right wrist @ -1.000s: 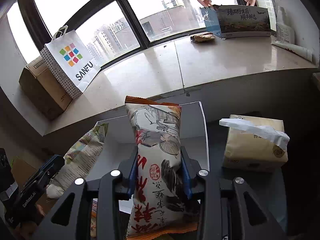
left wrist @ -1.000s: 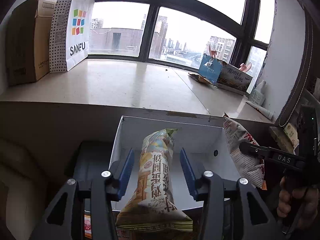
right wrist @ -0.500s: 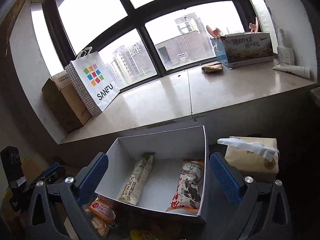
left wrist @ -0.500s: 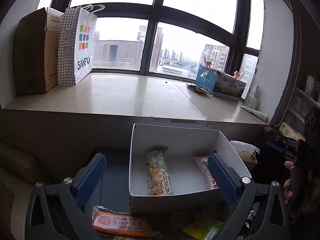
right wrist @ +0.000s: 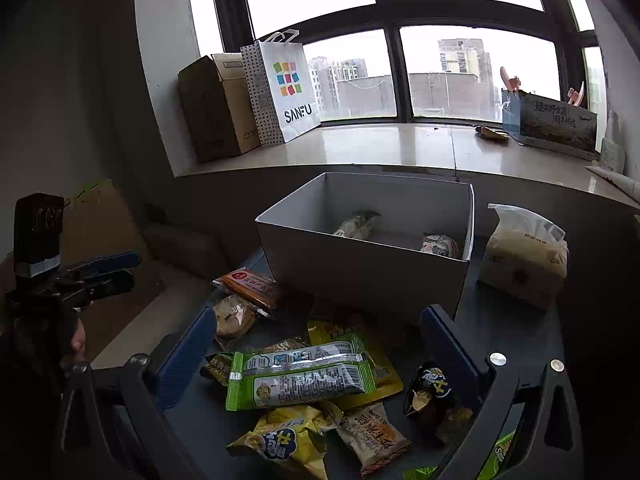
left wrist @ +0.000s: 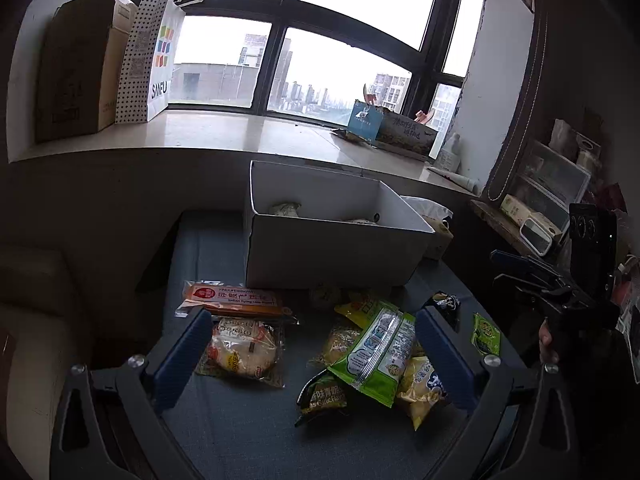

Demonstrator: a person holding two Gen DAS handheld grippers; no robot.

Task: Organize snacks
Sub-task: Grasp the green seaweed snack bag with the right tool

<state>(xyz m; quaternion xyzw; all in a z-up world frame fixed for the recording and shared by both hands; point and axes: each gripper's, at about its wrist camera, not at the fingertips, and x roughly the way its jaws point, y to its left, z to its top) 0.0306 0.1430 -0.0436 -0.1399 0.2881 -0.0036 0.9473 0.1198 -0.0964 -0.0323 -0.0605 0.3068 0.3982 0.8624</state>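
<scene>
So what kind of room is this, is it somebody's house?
Probably a room in a high-rise flat: the big window looks onto city towers, a shopping bag stands on the wide sill, and snack packets lie by a white box.

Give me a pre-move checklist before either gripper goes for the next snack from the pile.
1. Left gripper empty and open: ok; its jaws have just been opening, and nothing is between them.
2. Right gripper empty and open: ok; jaws just opened as well.
3. White box has room: ok; only two packets show inside.
4. Snacks still outside the box: ok; the green packet lies on top of the pile, and the round cake lies apart from it.
5. Grippers apart from each other: ok.
6. Tissue pack clear of the pile: ok; it is beside the box.
</scene>
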